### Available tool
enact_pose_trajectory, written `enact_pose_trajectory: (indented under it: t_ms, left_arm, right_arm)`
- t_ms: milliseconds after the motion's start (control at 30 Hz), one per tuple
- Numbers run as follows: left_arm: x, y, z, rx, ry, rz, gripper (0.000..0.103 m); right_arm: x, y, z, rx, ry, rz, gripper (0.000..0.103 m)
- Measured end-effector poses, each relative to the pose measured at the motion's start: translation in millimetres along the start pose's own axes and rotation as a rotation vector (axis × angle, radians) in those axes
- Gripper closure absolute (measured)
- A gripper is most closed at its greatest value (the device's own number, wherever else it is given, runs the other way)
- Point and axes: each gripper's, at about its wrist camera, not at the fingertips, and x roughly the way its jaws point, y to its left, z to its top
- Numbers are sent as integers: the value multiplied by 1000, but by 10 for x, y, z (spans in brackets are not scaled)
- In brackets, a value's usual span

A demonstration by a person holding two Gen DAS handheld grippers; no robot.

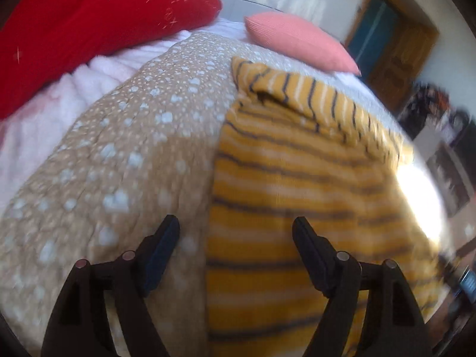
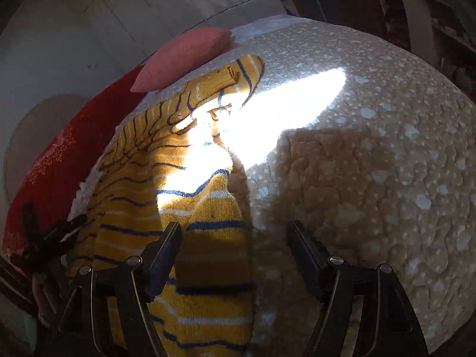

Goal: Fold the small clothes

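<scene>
A small mustard-yellow knit garment with dark and white stripes [image 1: 285, 178] lies on a tan spotted quilt [image 1: 125, 148], one sleeve folded across its top. My left gripper [image 1: 236, 229] is open and empty, straddling the garment's left edge. In the right wrist view the same garment [image 2: 208, 214] lies at the left, partly in bright sunlight. My right gripper [image 2: 233, 232] is open and empty over the garment's right edge. The left gripper [image 2: 50, 235] shows small at the far left there.
A red cushion [image 1: 89, 23] and a pink cushion [image 1: 297, 41] lie at the far side of the bed, with a pale pink blanket [image 1: 74, 95] beside the quilt. A wooden door [image 1: 395, 59] stands beyond. A sun patch [image 2: 282, 113] glares on the quilt [image 2: 372, 163].
</scene>
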Motion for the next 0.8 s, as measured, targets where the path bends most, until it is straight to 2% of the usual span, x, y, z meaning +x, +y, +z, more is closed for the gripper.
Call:
enact_pose_trajectory:
  t_ms: [67,167,233,300,467,533,600,667,800]
  left_arm:
    - [-130,-116,-172,59,-10,45,23]
    - [-290,-200,-349,72,-8,18,15]
    - [-373,-213,-427,60,4,-38,12]
    - [-449,-184,-498,26,13,-135,9]
    - [-551,-27,-558,-87,67,-342,9]
    - [-596,17,-578,-124,83,-404,15]
    - [-599,49,-598,-149,106,-457,34]
    - [-576,45,-627,-165,127,-487,44]
    - [-529,-60,-709,-152,152,-512,46]
  right_arm:
    - [-47,-25,-38,10,-20,17,26]
    - [-107,-33,-99,12,-34,34,26]
    - [-157,-46,-162,16,-43,45,26]
    - [-228,-105,-191,26,-50,59,26]
    - [-360,-254,-308,81,-53,126,26]
    - [-398,-297,-362,102,-46,166,26]
    - [-412,-332,-390,136,-30,230,26]
    - [-378,-344,-432,182,8,329,25]
    - [-197,-243,-546,225,85,471,25]
